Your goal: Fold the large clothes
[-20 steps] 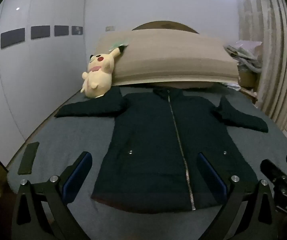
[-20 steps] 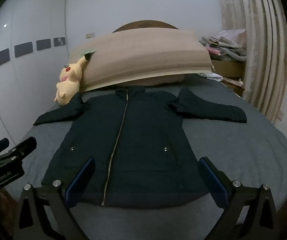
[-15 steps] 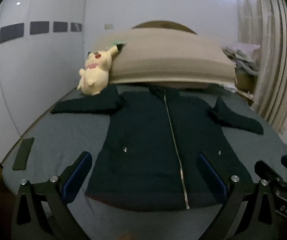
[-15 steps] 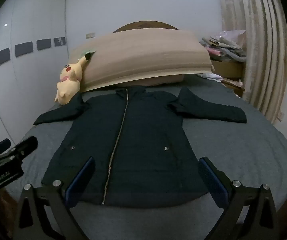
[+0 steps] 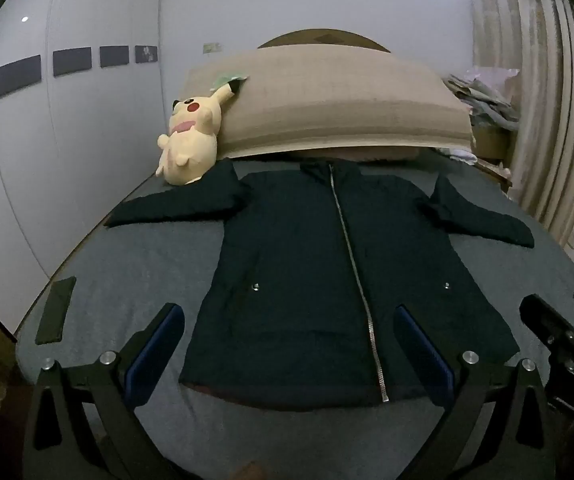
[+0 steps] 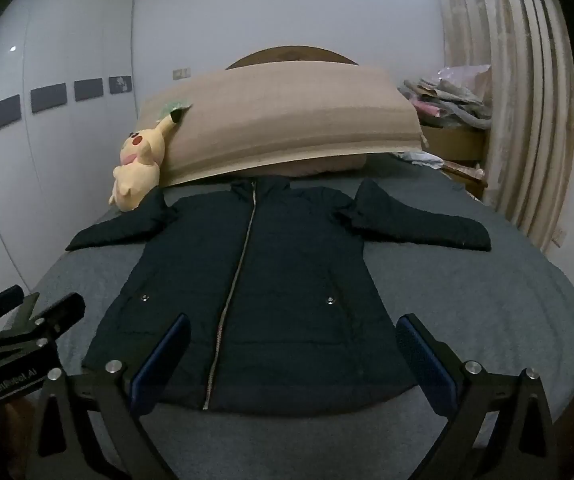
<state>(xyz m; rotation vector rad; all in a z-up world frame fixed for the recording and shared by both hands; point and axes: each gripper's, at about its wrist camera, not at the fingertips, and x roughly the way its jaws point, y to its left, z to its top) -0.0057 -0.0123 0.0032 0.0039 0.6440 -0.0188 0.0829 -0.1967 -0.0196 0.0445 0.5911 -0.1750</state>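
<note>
On the bed (image 5: 135,280), centre: one dark jacket (image 5: 319,280), padded, laid flat front-up, silver zip (image 5: 353,264) closed along its length, a small metal snap on each side of the front. Both sleeves spread outward; left sleeve (image 5: 179,204) tip near the left bed edge, right sleeve (image 6: 419,224) angled toward the curtain side. Hem nearest the cameras; collar partly hidden under the pillow overhang.

Bed cover: grey, finely textured.
Far end: long beige pillow (image 5: 339,108), rounded wooden headboard (image 5: 323,38) behind it, mostly covered.
Far left: yellow plush toy (image 5: 191,140), touching the left sleeve.
Near left: flat dark rectangular object (image 5: 55,310), identity unclear.
Far right: heap of crumpled fabrics (image 6: 447,100), pleated curtain (image 6: 519,120), cut off at frame edge.

Left gripper (image 5: 289,354): fingers wide apart, holding nothing, above the hem.
Right gripper (image 6: 293,360): fingers wide apart, holding nothing, above the hem.
</note>
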